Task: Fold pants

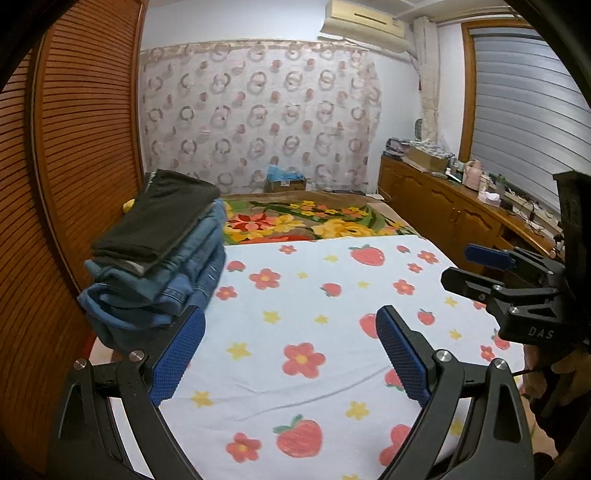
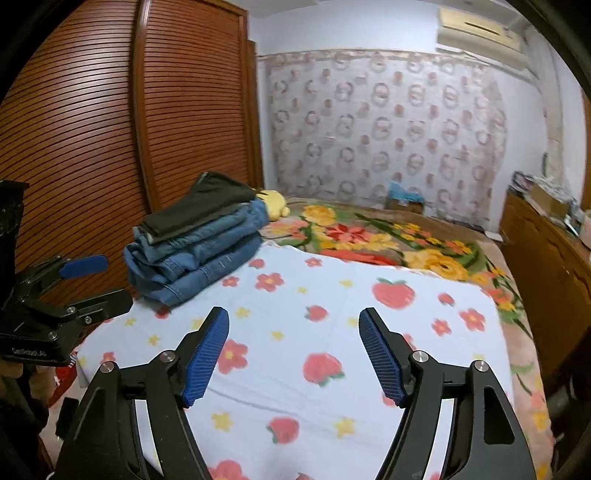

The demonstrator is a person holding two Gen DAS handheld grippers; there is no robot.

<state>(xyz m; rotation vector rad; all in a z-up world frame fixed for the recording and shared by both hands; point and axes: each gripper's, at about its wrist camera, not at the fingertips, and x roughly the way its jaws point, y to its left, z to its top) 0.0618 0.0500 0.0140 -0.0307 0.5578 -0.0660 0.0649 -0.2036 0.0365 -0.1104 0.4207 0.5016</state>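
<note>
Pants stack (image 1: 155,254) folded; left claw (image 1: 291,354), right claw (image 2: 293,354) wide open, empty.

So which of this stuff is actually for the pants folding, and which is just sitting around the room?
For the job:
- stack of folded pants
- strawberry sheet it rests on
- left gripper, open
- right gripper, open

Just lying about:
- flowered blanket
- yellow plush toy
- cardboard box
- cluttered sideboard
- air conditioner

Both the left gripper (image 1: 290,354) and the right gripper (image 2: 293,356) hung side by side, tilted slightly downward, their blue-padded jaws spread wide with nothing between them.
</note>
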